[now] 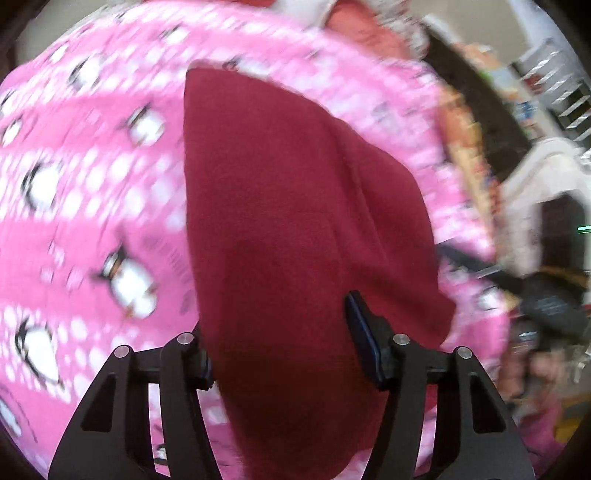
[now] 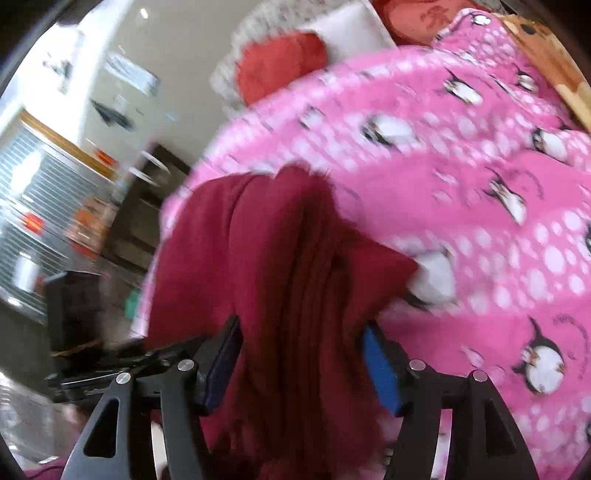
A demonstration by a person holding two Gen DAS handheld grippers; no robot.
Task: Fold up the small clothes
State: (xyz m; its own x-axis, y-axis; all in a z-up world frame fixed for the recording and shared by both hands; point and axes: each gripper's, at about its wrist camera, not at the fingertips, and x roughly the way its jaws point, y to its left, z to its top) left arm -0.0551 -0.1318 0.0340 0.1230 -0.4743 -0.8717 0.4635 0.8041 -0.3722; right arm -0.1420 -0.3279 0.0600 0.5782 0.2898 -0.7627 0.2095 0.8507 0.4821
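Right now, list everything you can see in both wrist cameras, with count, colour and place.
maroon garment: one, dark red, lying on the blanket, running between the jaws of both grippers.
penguin blanket: one, pink with white dots and penguins, spread under the garment.
cushions: at least two, red-orange, beyond the blanket's far edge.
white pillow: one, beside the cushions.
background room: blurred, not identifiable.
left gripper: one, black, blue pads, garment between them.
right gripper: one, black, blue pads, bunched garment between them.
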